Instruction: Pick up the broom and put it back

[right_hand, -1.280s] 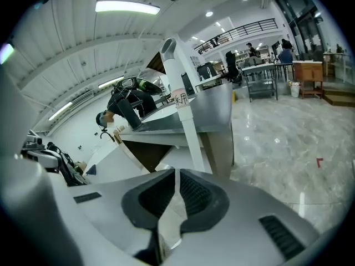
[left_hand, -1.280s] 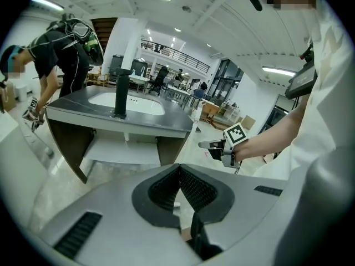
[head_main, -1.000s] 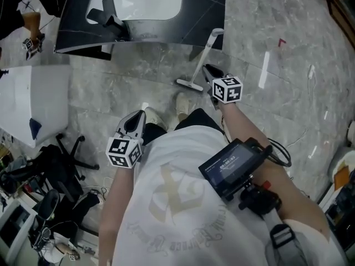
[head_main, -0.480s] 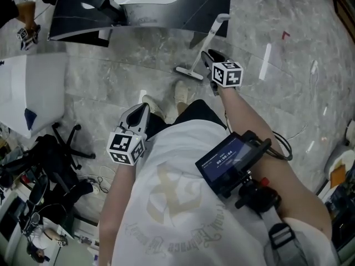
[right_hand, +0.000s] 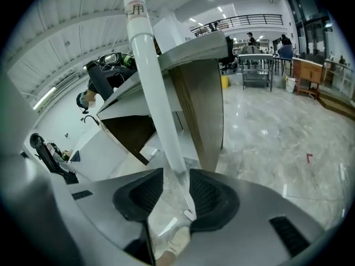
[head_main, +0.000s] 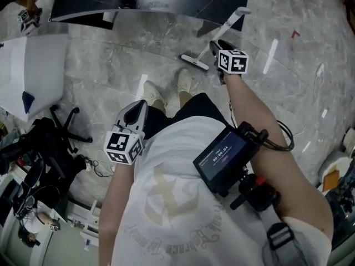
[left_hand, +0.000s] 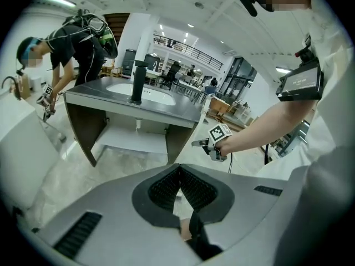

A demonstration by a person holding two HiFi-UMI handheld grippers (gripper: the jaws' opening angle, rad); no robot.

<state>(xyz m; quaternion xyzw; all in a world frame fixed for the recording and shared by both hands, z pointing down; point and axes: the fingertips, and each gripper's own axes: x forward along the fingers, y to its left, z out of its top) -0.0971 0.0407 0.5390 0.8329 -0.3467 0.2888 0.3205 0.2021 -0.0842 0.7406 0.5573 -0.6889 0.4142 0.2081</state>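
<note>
Between jaws of right gripper [right_hand: 175, 177], broom [right_hand: 153, 96] handle, jaws apart

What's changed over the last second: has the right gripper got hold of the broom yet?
The right gripper has reached forward to the broom, whose handle now stands between its open jaws, not yet clamped. The left gripper stays shut and empty by the waist; the broom still stands at the sink cabinet.

The right tool [head_main: 216, 46] has reached forward, and its parted jaws now straddle the broom [head_main: 232, 24] handle.
</note>
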